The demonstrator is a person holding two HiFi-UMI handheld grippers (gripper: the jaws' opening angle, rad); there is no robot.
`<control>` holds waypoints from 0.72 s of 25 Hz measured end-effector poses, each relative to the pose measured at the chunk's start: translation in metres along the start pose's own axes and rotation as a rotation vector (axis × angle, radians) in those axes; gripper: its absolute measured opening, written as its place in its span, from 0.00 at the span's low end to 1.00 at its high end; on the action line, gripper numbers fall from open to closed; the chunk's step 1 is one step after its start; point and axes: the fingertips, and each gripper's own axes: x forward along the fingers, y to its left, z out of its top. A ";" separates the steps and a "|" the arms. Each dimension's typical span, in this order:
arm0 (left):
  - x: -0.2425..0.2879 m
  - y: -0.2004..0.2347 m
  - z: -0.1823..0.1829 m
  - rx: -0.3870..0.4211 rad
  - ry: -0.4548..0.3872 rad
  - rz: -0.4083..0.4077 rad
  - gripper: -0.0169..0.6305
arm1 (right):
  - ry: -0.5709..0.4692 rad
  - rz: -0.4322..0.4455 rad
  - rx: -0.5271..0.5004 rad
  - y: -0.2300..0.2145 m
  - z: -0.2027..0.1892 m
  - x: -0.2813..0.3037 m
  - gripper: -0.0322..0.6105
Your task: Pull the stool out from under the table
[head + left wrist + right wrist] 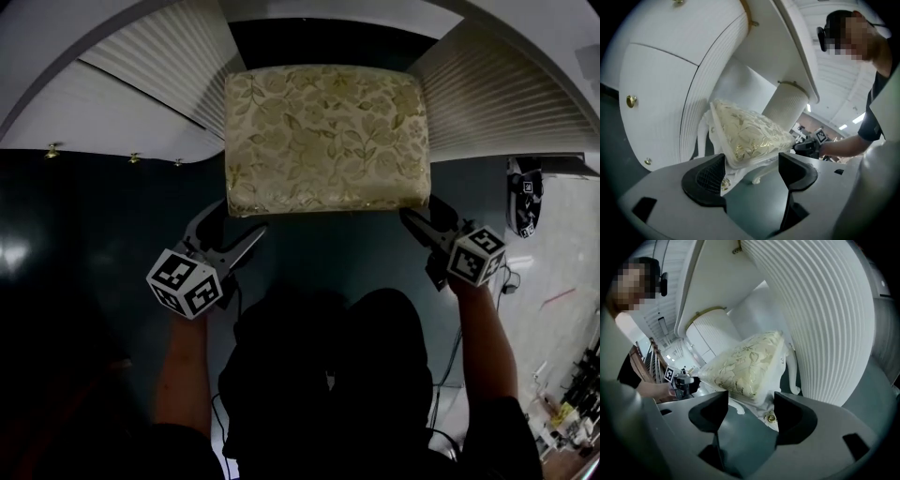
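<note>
A: Where does the stool [326, 139] stand?

B: Between the two fluted pedestals of the white table [141, 89], with its far edge toward the dark recess.

A: And the grippers?

B: The left gripper [234, 223] is at the stool's near-left corner and the right gripper [424, 214] at its near-right corner. Both have their fingers spread wide and hold nothing. Each gripper view shows a seat corner lined up between them.

A: How will the stool handle?

B: The floral cushion looks soft and will probably give. The white frame beneath it looks stiff, so I'd clamp there. It's likely light enough to slide, though the legs may drag on the dark floor.

A: Is anything in the way?

B: The pedestals sit close on either side of the stool, so pull it straight. Brass knobs [52, 150] are well left of the stool. A cable [507, 279] lies on the floor to its right, and the person's own legs are behind it.
</note>
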 end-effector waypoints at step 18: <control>-0.025 0.010 0.006 -0.361 0.268 0.024 0.57 | 0.226 0.092 0.220 0.011 0.016 -0.019 0.46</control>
